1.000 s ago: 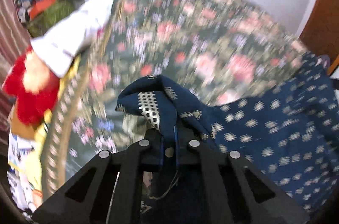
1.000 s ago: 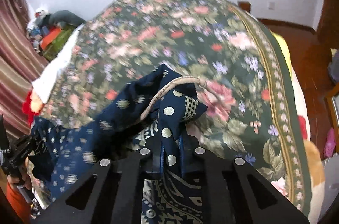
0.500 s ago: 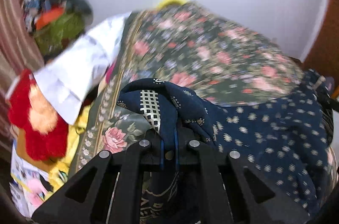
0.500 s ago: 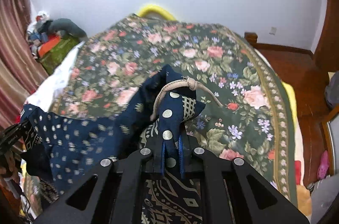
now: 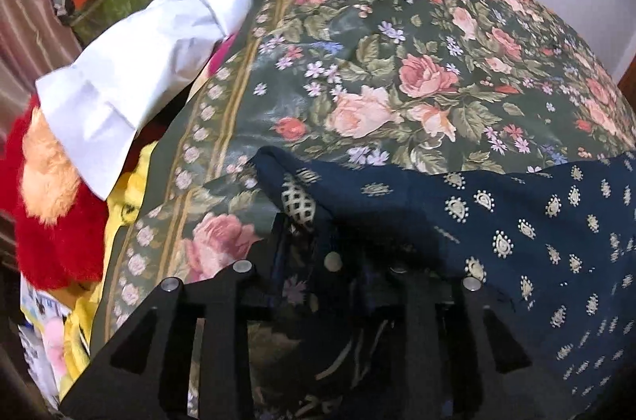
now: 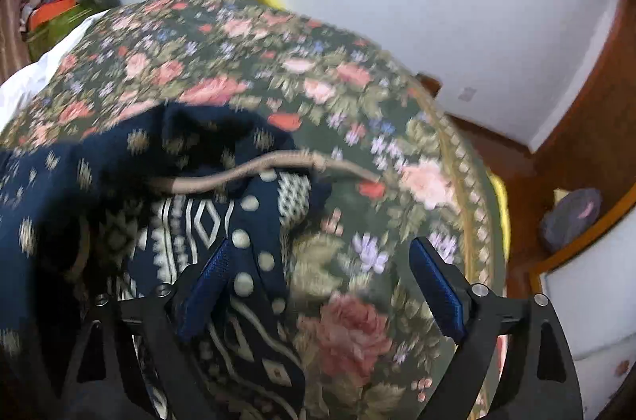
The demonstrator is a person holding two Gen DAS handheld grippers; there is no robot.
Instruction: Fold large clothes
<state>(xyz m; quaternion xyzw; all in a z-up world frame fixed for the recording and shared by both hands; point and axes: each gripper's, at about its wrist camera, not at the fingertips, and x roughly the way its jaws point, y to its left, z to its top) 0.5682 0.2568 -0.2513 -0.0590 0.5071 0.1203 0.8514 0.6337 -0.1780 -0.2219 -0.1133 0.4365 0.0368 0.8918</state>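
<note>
Both tongs were clamped on the navy patterned garment (image 5: 516, 221) a second ago, now they're letting go. Right tongs (image 6: 322, 285) are opening wide, cloth only brushing the left pad. Left tongs (image 5: 326, 269) are opening too, fabric draped loosely between them. Garment's spread across the near end of the floral bed (image 5: 397, 62), drawstring (image 6: 258, 167) on top. White shirt (image 5: 159, 50) and red plush (image 5: 51, 221) off the left edge.

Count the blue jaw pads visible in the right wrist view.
2. One blue pad lies against the navy garment at lower left; the other stands apart at lower right, over the floral bedspread.
</note>
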